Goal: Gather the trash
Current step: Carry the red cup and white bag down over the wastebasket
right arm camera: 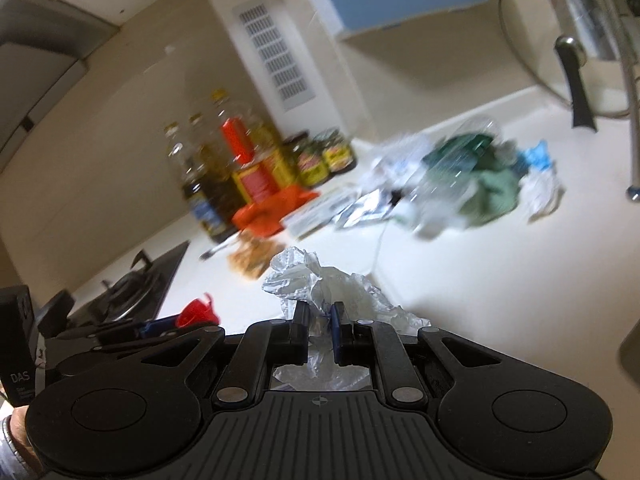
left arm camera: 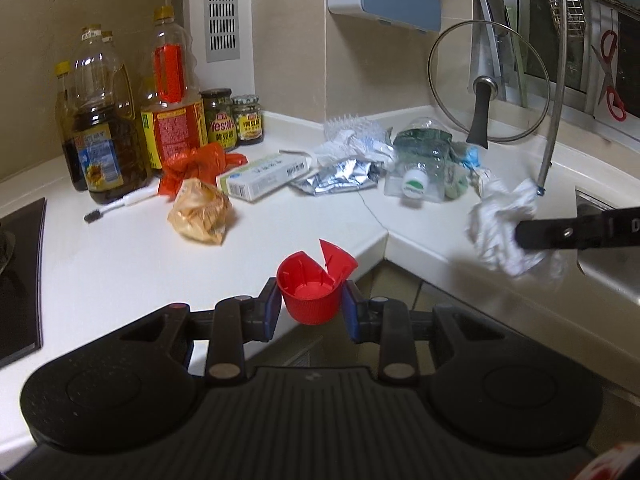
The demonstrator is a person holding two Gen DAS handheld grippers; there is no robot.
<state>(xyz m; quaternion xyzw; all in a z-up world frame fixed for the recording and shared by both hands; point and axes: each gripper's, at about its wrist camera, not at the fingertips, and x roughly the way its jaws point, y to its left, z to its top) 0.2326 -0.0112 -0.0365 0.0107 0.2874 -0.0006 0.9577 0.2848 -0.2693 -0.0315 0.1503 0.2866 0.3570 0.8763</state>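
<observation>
Left wrist view: the left claw grips a red flip-top cap over the white counter edge; a crushed bottle lies behind. Right wrist view: the right claw, nearly closed, pinches crumpled clear plastic above the counter.

A home kitchen: white corner worktop, oil bottles, jars, hob, pot lid, sink.

"Yes" on jar label
</observation>
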